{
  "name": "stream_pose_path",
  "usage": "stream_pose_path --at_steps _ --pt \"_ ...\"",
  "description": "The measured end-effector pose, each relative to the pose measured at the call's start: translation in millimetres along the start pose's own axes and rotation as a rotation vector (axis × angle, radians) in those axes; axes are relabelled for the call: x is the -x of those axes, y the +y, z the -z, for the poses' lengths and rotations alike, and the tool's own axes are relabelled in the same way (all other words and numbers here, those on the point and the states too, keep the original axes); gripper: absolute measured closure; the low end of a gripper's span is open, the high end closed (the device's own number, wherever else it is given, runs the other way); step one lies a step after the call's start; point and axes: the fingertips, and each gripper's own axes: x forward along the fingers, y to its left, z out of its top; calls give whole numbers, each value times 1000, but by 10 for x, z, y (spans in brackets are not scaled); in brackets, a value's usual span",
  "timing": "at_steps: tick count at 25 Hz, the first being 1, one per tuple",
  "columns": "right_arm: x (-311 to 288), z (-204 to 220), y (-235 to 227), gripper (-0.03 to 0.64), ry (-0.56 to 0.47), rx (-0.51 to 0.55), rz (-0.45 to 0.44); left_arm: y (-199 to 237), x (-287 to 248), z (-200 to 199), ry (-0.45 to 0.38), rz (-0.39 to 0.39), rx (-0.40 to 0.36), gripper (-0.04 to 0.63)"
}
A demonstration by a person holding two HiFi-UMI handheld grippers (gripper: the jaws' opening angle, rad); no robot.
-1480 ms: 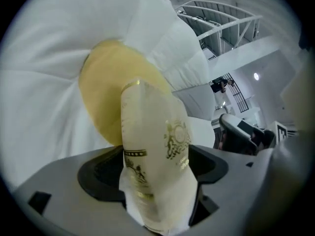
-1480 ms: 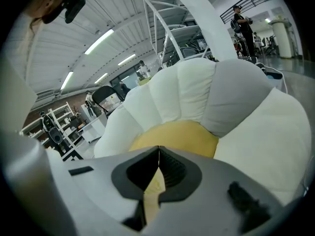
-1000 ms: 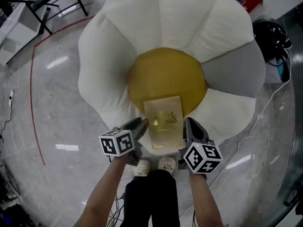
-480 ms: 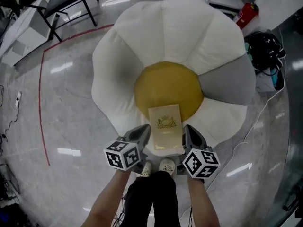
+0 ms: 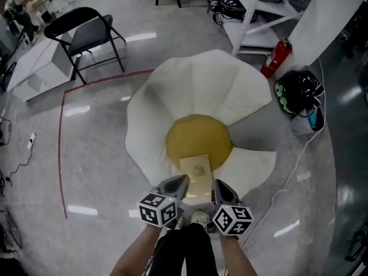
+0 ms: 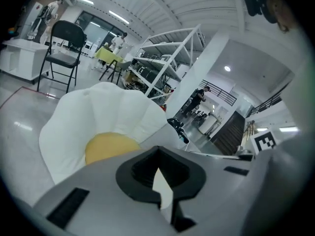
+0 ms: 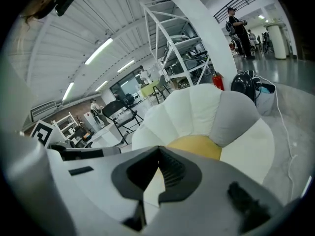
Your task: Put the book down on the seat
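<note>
Seemingly finished: the book (image 5: 196,172) lies flat at lower centre on the flower-shaped seat (image 5: 195,85), between left claw (image 5: 183,180) and right claw (image 5: 217,183), both pinched together on nothing; only withdrawal is left.

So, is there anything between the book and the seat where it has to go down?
Nothing visible does. The left gripper and the right gripper hold the book by its near end over the seat, and the yellow middle beyond it is bare.
</note>
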Motion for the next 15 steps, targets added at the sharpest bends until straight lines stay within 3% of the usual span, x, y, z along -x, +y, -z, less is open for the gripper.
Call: stream_pose_path --at_steps 8,15 --pt "834 -569 477 604 -54 -12 -21 -670 765 -365 5 11 35 586" --pt "1604 -1202 937 604 -138 -3 -86 -1394 1293 -869 -19 29 -36 586"
